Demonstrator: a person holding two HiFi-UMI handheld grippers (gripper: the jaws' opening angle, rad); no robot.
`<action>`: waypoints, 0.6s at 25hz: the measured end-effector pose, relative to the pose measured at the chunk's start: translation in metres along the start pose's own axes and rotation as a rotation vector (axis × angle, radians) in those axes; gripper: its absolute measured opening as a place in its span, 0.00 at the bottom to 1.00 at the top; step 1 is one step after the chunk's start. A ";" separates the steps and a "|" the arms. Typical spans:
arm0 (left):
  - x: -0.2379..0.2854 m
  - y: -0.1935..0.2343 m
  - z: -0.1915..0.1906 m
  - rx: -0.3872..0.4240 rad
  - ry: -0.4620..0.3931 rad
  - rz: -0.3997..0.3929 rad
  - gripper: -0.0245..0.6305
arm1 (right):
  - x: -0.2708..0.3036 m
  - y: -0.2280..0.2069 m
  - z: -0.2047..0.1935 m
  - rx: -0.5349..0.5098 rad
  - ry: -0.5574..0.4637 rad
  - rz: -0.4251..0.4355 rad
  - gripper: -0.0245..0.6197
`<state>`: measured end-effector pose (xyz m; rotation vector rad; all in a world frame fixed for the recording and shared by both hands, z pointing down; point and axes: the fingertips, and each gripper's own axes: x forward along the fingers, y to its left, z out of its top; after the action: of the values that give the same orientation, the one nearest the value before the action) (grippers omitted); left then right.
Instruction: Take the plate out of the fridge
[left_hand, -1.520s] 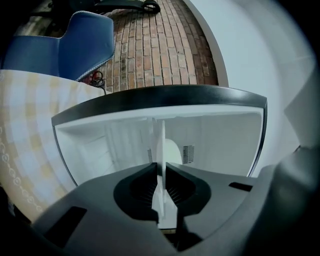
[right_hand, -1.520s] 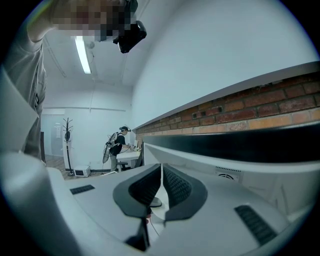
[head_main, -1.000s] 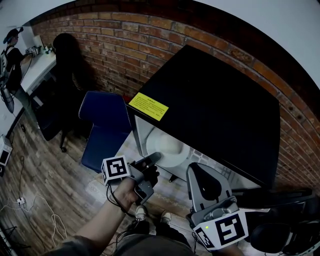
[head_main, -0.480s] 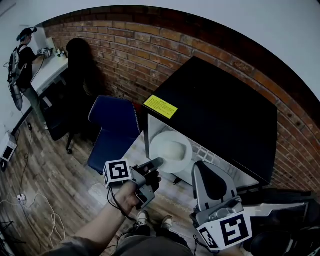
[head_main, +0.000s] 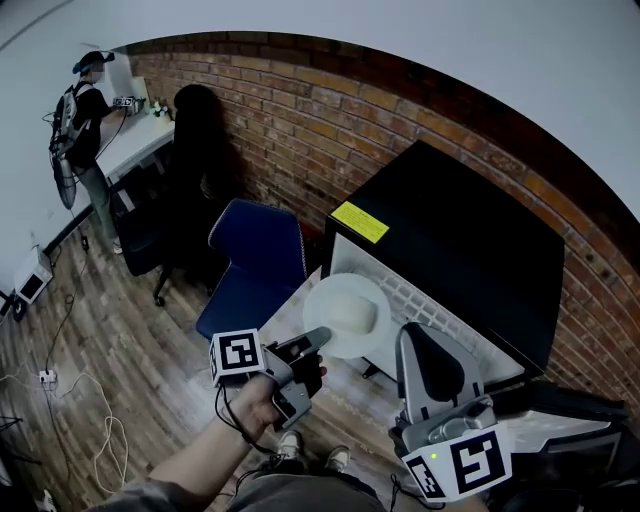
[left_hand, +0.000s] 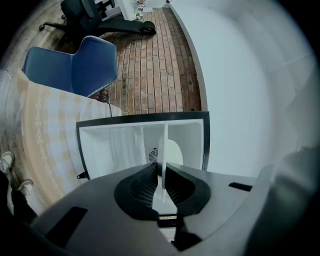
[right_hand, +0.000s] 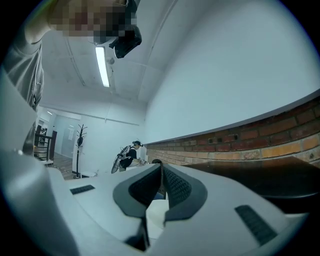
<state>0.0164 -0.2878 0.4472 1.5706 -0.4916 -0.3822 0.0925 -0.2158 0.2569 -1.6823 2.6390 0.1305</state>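
Observation:
The white plate (head_main: 348, 313) hangs just outside the open black fridge (head_main: 470, 240), in front of its white interior. My left gripper (head_main: 318, 338) is shut on the plate's near rim. In the left gripper view the plate (left_hand: 164, 150) stands edge-on between the dark pads, with the fridge opening (left_hand: 125, 145) behind it. My right gripper (head_main: 418, 338) is low at the right, beside the fridge front. In the right gripper view it (right_hand: 161, 167) points upward, with its pads together and nothing between them.
A blue chair (head_main: 255, 260) stands left of the fridge against the brick wall (head_main: 300, 110). A person (head_main: 85, 110) stands at a desk at the far left, near a black office chair (head_main: 195, 130). The fridge door (head_main: 560, 430) hangs open at the lower right. Cables (head_main: 60, 400) lie on the wood floor.
The left gripper has drawn the plate out of the fridge interior toward me. The head view has swung, so the fridge now sits further right.

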 end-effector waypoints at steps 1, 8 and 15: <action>-0.006 -0.002 0.002 0.002 -0.011 0.001 0.10 | 0.001 0.003 0.002 0.000 -0.006 0.009 0.09; -0.053 -0.012 0.019 -0.014 -0.107 -0.012 0.10 | 0.013 0.031 0.013 0.005 -0.044 0.083 0.09; -0.098 -0.022 0.035 0.004 -0.198 -0.020 0.10 | 0.027 0.064 0.022 0.006 -0.068 0.168 0.09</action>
<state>-0.0838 -0.2652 0.4174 1.5504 -0.6302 -0.5559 0.0228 -0.2119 0.2381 -1.4251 2.7237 0.1780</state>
